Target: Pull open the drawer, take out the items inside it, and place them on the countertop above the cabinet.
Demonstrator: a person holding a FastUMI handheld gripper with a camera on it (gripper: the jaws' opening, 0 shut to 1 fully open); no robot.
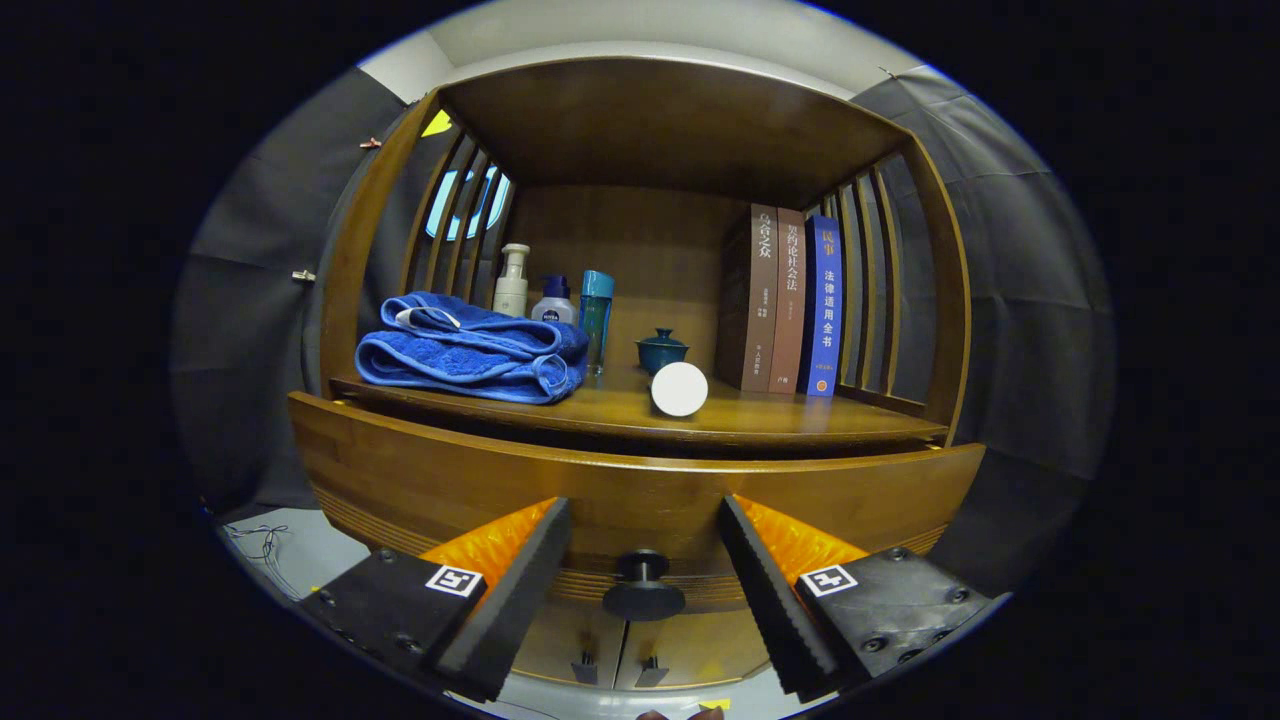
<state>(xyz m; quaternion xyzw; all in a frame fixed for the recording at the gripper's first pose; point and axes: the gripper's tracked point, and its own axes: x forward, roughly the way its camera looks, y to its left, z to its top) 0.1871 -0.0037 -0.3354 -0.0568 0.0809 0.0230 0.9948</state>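
法律适用全书 on blue book spine (825, 305); square markers (454, 580) on spread claw (643, 503) flanking drawer knob (643, 590)

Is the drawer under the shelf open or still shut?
Slightly open: the drawer front stands forward of the countertop, a dark gap behind it. Open gripper flanks its knob.

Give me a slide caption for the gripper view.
Open gripper straddles the drawer's black knob, fingers apart; blue towel, bottles and books sit on the countertop.
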